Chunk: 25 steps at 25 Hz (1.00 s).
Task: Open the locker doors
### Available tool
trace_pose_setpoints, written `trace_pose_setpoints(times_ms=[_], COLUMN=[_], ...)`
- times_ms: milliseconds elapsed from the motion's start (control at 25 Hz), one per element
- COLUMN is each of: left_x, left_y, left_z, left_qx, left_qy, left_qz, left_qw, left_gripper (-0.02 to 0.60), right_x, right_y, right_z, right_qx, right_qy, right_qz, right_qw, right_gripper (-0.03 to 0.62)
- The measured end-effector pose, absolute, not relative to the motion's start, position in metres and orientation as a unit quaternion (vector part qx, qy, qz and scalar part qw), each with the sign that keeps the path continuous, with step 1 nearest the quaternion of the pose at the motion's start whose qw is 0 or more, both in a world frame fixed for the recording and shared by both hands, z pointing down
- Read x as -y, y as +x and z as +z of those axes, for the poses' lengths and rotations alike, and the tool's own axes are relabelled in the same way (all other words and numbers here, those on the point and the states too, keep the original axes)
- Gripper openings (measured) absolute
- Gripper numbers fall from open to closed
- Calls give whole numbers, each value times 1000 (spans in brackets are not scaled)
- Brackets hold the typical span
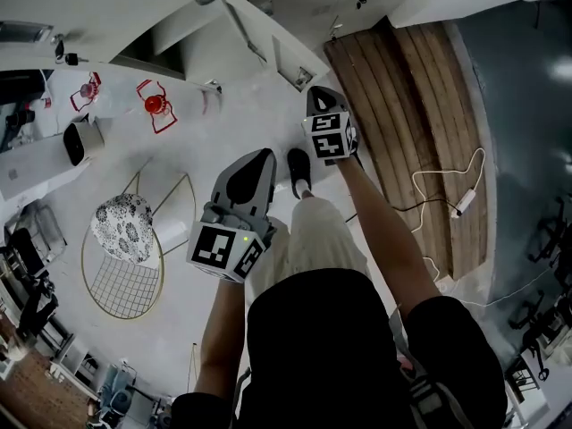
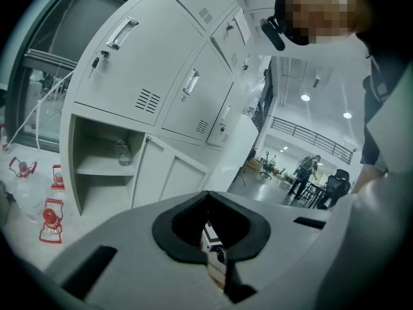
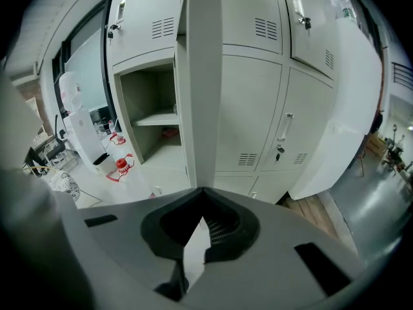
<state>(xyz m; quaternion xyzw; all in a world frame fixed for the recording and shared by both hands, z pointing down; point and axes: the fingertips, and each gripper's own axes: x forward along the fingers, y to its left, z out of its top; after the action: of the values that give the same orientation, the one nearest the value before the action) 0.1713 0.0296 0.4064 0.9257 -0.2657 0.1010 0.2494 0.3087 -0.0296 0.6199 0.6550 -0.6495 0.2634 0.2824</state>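
The white locker bank [image 3: 248,121] fills the right gripper view. One lower compartment [image 3: 151,115] stands open, with a shelf inside. Its door is swung out, and the door's thin edge [image 3: 203,108] runs straight down into my right gripper [image 3: 197,244], which is shut on it. From the head view, my right gripper [image 1: 318,96] is held out at the lockers' foot. My left gripper [image 1: 243,179] hangs back, lower left, its fingers together with nothing in them. In the left gripper view [image 2: 210,237], closed upper doors [image 2: 139,57] with handles sit above an open compartment [image 2: 103,154].
Red-capped water bottles [image 1: 154,105] stand on the floor left of the lockers. A round wire chair [image 1: 125,266] with a patterned cushion sits further left. Wooden planks [image 1: 420,132] and a white cable [image 1: 447,195] lie to the right. People [image 2: 303,173] stand far off.
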Motion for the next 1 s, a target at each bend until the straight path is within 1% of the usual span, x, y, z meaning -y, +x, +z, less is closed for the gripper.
trace_pose_setpoints(times_ms=[400,1000], left_x=[-38,-40], left_y=[174,158], left_z=[409,406], left_qx=[279,294], left_qy=[921,918], left_qz=[98,103], left_qw=[252,244], left_gripper=[18,18], right_x=[33,39], right_y=[322,337], right_z=[620,621], right_qx=[652,632], right_qy=[656,677], right_qz=[252,245], right_qw=[285,287], right_gripper=[3,3])
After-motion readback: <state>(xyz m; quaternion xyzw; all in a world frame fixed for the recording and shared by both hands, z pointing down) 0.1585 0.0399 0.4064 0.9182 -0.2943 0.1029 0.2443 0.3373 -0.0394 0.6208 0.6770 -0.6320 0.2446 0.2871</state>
